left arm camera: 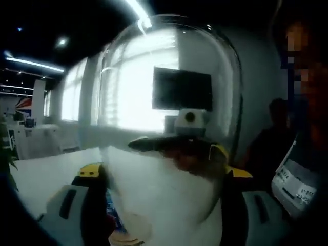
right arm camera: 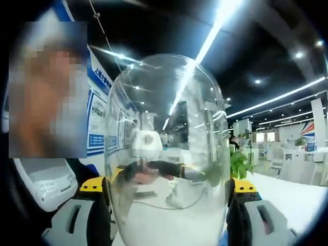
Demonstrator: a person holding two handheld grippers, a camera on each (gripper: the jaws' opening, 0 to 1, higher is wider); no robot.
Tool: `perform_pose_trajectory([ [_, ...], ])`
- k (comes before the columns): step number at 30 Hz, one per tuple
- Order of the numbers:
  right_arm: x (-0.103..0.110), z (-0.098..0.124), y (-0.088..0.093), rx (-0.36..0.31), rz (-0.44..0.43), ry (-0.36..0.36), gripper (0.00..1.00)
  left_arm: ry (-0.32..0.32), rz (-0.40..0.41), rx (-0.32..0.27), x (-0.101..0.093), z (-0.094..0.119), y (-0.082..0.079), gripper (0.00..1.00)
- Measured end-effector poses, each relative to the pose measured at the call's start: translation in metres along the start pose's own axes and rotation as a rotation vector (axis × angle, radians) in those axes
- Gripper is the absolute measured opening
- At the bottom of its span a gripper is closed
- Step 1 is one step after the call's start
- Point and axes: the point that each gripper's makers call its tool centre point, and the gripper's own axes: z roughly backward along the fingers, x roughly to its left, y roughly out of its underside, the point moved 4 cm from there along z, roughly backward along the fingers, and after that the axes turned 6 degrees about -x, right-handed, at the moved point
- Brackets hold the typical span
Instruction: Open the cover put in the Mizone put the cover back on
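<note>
From the left gripper view I take the clear dome cover point(left arm camera: 169, 102) as my landmark. Left of it lies a white table point(left arm camera: 46, 171), with bright windows point(left arm camera: 72, 92) beyond. Low down, the left gripper point(left arm camera: 166, 205) has its yellow-tipped jaws on either side of the cover's base, pressed against the clear wall, so I read it as clamped on the cover. The jaws are blurred, and the cover's bottom edge is cut off by the frame. Through the cover I see a dark screen point(left arm camera: 182, 88) on the far wall, and in front of it the other gripper's dark jaw, smeared by the curved plastic. Right of the cover a person point(left arm camera: 300, 169) stands close, partly cut off, with a white label on the clothing that I cannot read.

In the right gripper view the same cover point(right arm camera: 166, 143) stands upright in the middle. Left of it are wall posters point(right arm camera: 97, 118) and a person's white-edged clothing. The right gripper point(right arm camera: 169, 210) has its jaws tight against both sides of the cover, gripping it. Through the plastic everything is distorted; I cannot make out a Mizone bottle. Right of the cover is a green plant point(right arm camera: 237, 163), then a white tabletop point(right arm camera: 287, 197).
</note>
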Motion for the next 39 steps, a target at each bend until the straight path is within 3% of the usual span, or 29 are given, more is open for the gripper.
perform_pose_trajectory([
  [9, -0.01, -0.01, -0.003, 0.004, -0.013, -0.026, 0.89, -0.002, -0.072, 0.009, 0.008, -0.001, -0.022, 0.83],
  [19, -0.017, -0.012, -0.005, -0.005, -0.01, -0.035, 0.89, 0.017, -0.097, 0.007, 0.018, -0.003, -0.026, 0.83],
  [24, -0.029, -0.012, -0.011, -0.001, -0.013, -0.038, 0.89, 0.027, -0.096, -0.016, 0.028, -0.006, -0.031, 0.83],
  [31, -0.046, -0.014, -0.017, 0.007, -0.003, -0.038, 0.89, 0.027, -0.092, -0.004, 0.046, -0.013, -0.033, 0.83],
  [39, -0.072, -0.008, -0.023, 0.003, -0.011, -0.03, 0.89, 0.044, -0.083, -0.052, 0.068, -0.023, -0.039, 0.83],
])
